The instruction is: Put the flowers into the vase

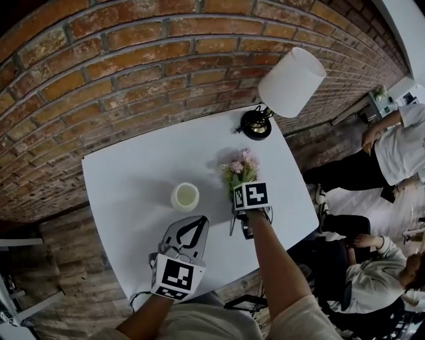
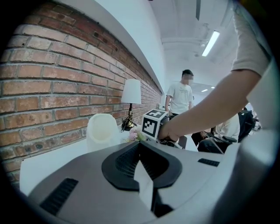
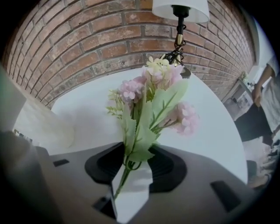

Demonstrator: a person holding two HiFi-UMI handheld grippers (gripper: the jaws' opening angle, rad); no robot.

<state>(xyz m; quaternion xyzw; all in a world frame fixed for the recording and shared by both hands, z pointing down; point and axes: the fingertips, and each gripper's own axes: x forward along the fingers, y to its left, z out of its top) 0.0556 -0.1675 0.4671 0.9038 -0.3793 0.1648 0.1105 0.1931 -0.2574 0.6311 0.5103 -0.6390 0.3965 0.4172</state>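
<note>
White table (image 1: pixel 133 172), pink flowers (image 1: pixel 240 166), brick wall (image 1: pixel 133 60)

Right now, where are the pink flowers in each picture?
Head view: flowers right of centre, to the right of the vase.
Left gripper view: a tiny pink bit near the middle, just right of the vase.
Right gripper view: big, filling the centre.
Shared landmark: the white-shaded lamp, upper right in the head view, left of centre in the left gripper view, top edge in the right gripper view.
</note>
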